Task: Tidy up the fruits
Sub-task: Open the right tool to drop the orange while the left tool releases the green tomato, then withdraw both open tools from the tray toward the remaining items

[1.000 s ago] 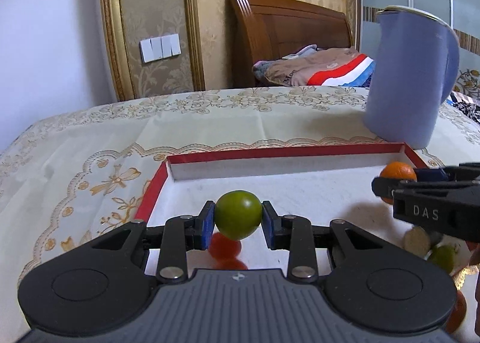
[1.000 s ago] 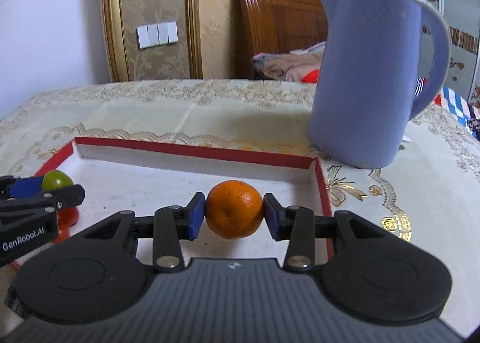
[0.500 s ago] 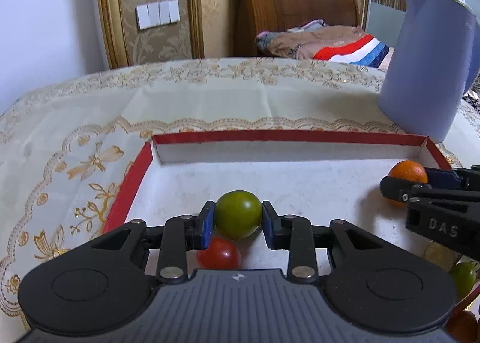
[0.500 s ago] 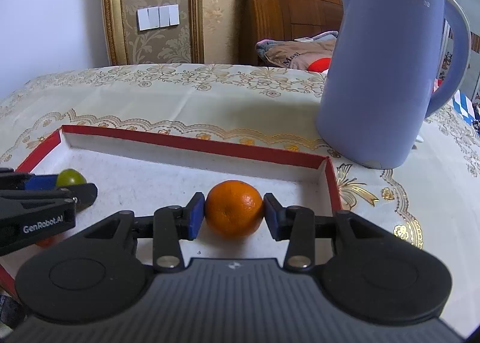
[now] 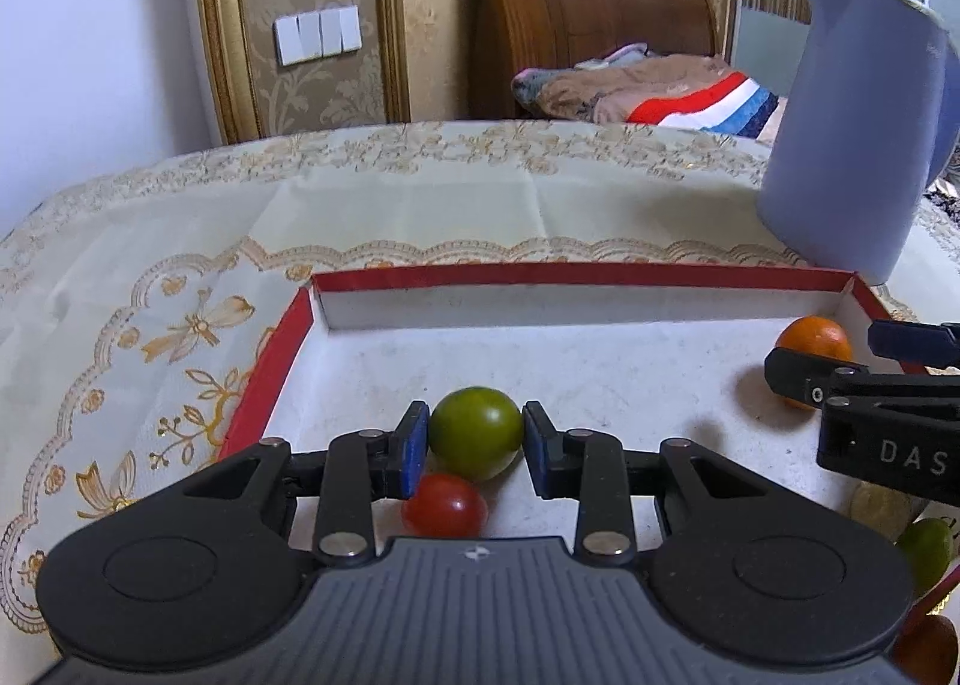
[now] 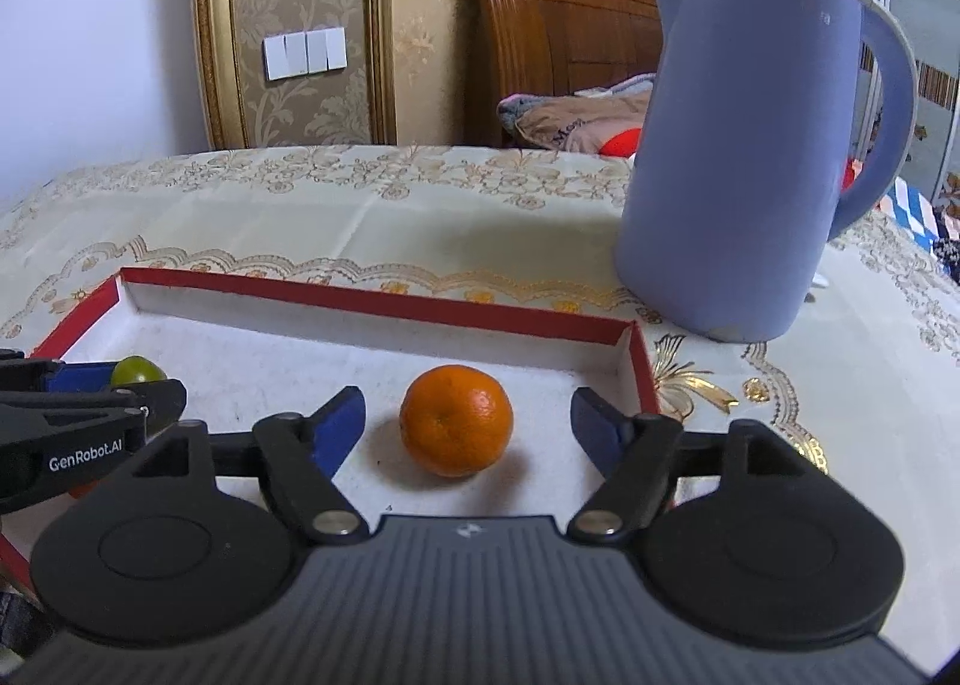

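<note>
Tray [image 6: 384, 304]: we have both grippers over it.
Right gripper [image 6: 468, 427]: our jaws have just been opening; the orange [image 6: 456, 420] sits released between them, untouched.
Left gripper [image 5: 475, 439]: still pinching the green fruit [image 5: 475, 433], lowered beside the red tomato [image 5: 444, 505]; release comes next.

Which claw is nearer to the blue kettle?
Right. The right claw sits open around the orange at the tray's end beside the kettle; the left claw is at the tray's far end.
</note>
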### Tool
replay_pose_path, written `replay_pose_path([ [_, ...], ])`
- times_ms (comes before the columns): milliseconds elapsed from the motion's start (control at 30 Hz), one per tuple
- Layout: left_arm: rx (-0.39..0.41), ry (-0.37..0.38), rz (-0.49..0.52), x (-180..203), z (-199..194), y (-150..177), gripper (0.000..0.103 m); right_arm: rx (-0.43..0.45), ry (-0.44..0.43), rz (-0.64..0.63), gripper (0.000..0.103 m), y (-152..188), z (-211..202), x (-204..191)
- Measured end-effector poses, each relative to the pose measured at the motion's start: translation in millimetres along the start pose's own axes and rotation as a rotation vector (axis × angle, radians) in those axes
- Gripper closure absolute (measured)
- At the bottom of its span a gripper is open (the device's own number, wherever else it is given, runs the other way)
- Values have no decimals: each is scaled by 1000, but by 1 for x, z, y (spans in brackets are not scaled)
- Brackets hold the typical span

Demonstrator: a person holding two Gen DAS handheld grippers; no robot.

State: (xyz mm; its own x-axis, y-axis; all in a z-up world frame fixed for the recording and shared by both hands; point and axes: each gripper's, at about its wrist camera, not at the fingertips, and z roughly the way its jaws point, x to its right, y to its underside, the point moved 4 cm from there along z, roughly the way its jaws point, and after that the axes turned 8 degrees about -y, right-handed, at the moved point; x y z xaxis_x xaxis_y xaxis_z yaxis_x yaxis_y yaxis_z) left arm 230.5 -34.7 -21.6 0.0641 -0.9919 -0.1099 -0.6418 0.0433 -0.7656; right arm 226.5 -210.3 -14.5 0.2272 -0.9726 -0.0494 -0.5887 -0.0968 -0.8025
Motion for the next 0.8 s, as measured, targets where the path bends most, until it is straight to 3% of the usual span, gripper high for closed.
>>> replay_pose_path([
  [33,6,5,4,0,-2,0,65,3,1,1,27,0,-1,0],
  [100,22,16,-7,-1,-7,0,44,12,0,11,23,0,-3,2],
  [133,37,21,-15,-2,-10,1,42,15,0,18,22,1,-4,2],
  [233,100,3,-15,-5,-23,0,42,29,-9,45,21,3,-9,5],
  [333,154,-24,-22,-10,-39,3,42,55,-14,55,12,4,-16,5],
  [467,194,-65,-35,-19,-57,11,42,98,-9,44,11,6,-29,2],
  [533,206,-82,-29,-23,-68,19,42,124,-16,59,5,7,-40,2],
  [667,222,-93,-14,-31,-91,41,42,148,-33,83,4,16,-62,3],
  [800,200,-45,-41,-43,-114,63,42,161,-70,130,4,39,-88,6],
])
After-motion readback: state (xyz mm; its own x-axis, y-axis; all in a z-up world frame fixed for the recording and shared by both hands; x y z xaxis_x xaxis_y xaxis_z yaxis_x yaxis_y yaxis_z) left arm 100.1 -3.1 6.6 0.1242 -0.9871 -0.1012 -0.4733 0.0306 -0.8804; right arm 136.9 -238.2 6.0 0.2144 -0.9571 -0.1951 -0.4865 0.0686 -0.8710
